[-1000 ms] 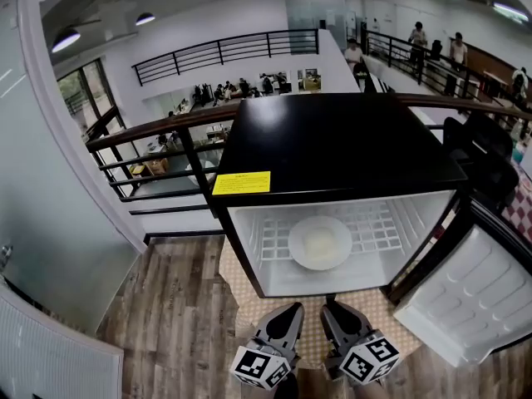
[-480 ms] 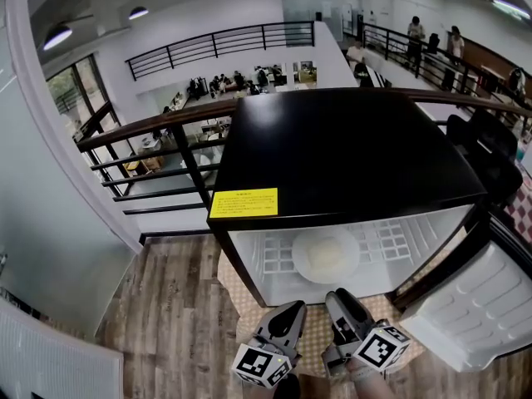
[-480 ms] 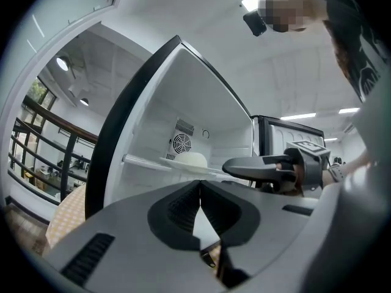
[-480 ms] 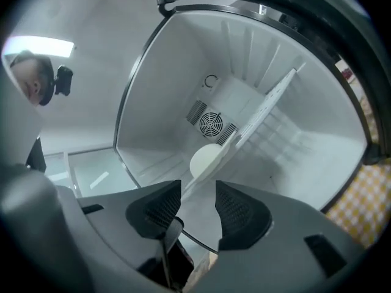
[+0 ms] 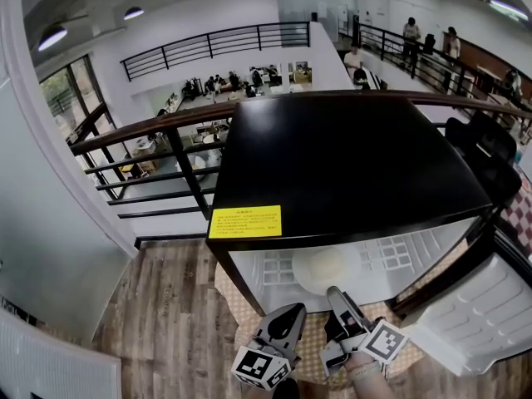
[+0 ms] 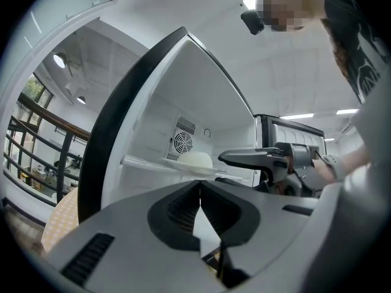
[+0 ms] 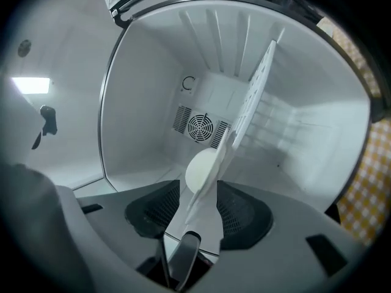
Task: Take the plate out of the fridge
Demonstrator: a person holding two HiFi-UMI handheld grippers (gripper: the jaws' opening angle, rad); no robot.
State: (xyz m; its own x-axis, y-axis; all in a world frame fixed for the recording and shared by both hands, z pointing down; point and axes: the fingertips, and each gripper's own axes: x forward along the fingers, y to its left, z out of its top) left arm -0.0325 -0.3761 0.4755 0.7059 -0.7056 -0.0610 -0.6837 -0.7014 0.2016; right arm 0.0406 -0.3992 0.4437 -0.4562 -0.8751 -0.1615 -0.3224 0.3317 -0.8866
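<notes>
A white plate [image 5: 322, 268] lies on the white wire shelf [image 5: 391, 256] inside the open black fridge [image 5: 349, 156], half hidden under the fridge's top. My right gripper [image 5: 335, 293] is rolled onto its side at the fridge's mouth. Its jaws have just been opening and stand open. In the right gripper view the plate [image 7: 201, 170] and the shelf's edge [image 7: 256, 96] line up with the gap of the right gripper [image 7: 204, 194], and no pad presses on them. My left gripper [image 5: 293, 310] hangs beside it in front of the fridge, shut and empty [image 6: 200, 185]. The plate [image 6: 194, 160] shows there too.
The fridge door [image 5: 474, 314] swings open at the right. A fan grille [image 7: 200, 127] sits in the fridge's back wall. A railing [image 5: 150, 140] runs behind the fridge. The fridge stands on a checked mat [image 5: 316, 339] over the wood floor [image 5: 174, 322].
My right gripper has rolled sideways and moved forward up to the fridge's opening. The left gripper has edged forward. More of the plate is hidden by the fridge's top.
</notes>
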